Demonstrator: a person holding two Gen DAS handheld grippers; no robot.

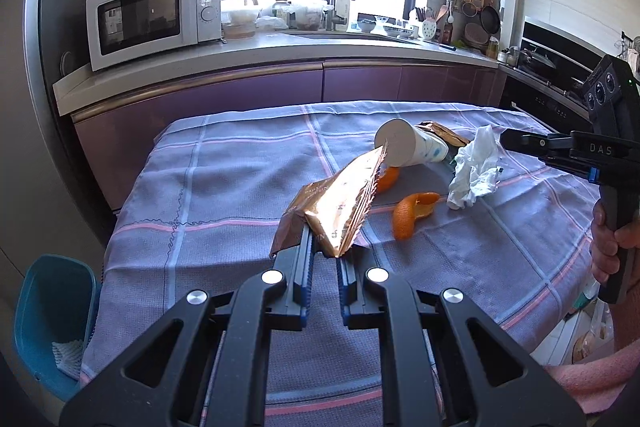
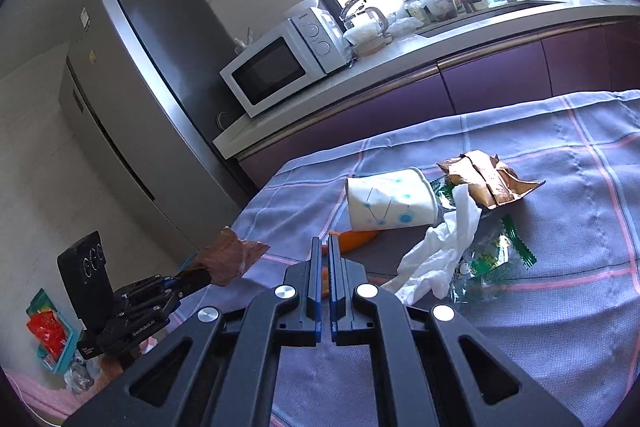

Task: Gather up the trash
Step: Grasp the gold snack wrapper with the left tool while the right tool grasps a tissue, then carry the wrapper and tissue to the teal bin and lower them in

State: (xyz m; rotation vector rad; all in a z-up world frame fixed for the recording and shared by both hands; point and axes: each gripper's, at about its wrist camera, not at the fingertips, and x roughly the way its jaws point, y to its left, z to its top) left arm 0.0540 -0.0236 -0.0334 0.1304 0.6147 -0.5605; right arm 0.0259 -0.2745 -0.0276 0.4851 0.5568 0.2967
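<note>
A handheld left gripper [image 1: 324,247] clamps a shiny copper-coloured snack wrapper [image 1: 340,205] at the centre of the left wrist view, the foil standing up from between its closed jaws above a table draped in a lilac checked cloth [image 1: 224,187]. Beyond it, toward the upper right of that frame, a white paper cup [image 1: 408,149] lies on its side, with a curl of orange peel [image 1: 412,213] nearer the camera and a crumpled white tissue [image 1: 474,171] to the right. A second brown wrapper [image 2: 486,183] rests at the right of the right wrist view, just behind the cup, and a green-printed clear plastic wrapper [image 2: 492,259] lies partly under the tissue. The right gripper [image 2: 326,249], bottom centre of its own view, has its jaws drawn close with only a narrow slit between them and orange peel showing behind the gap; whether it grips the peel cannot be told. A teal bin [image 1: 52,311] stands at the lower left of the left wrist frame, beside the table. A white microwave [image 1: 154,17] sits on the counter in the upper left.
</note>
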